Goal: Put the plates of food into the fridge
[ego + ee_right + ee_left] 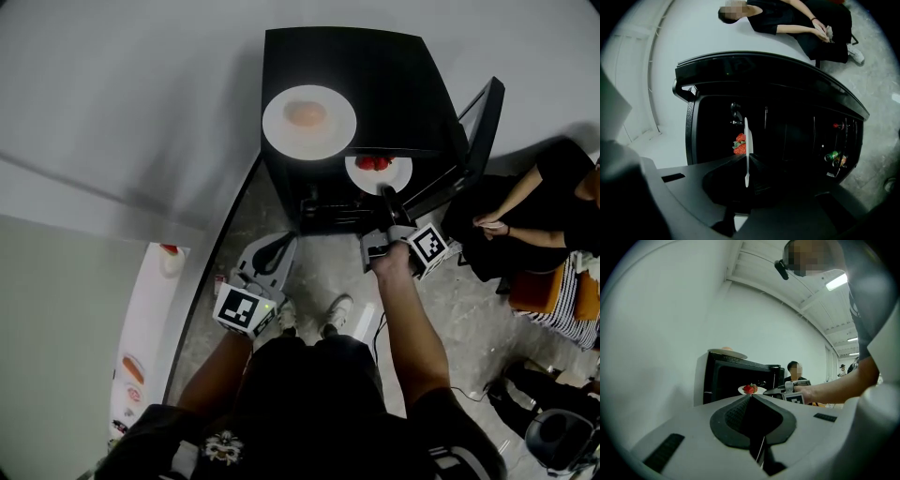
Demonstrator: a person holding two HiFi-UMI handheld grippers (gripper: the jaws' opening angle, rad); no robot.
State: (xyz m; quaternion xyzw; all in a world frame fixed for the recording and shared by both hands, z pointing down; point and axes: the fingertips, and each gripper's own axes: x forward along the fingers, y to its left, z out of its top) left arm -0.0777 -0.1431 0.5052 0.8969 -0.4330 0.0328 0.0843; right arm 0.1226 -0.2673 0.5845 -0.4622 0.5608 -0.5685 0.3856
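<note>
1. A black box-shaped fridge [394, 75] stands on the floor with its door [480, 127] open.
2. A large round white plate [323, 142] with pale orange food rests on top of the fridge.
3. The left claw [751, 397] is fully closed and empty, well apart from the fridge.
4. The right claw [385, 193] is clamped on the rim of a small white plate [399, 178] at the fridge opening.
5. Red strawberries [373, 162] lie on the small plate.
6. The door shelf holds a green bottle [830, 155]; its label is too small to read.

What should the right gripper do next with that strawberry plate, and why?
Probably ease the strawberry plate deeper into the open fridge, keeping it level: the right gripper is clamped on its rim, and the plate sits only at the doorway.
</note>
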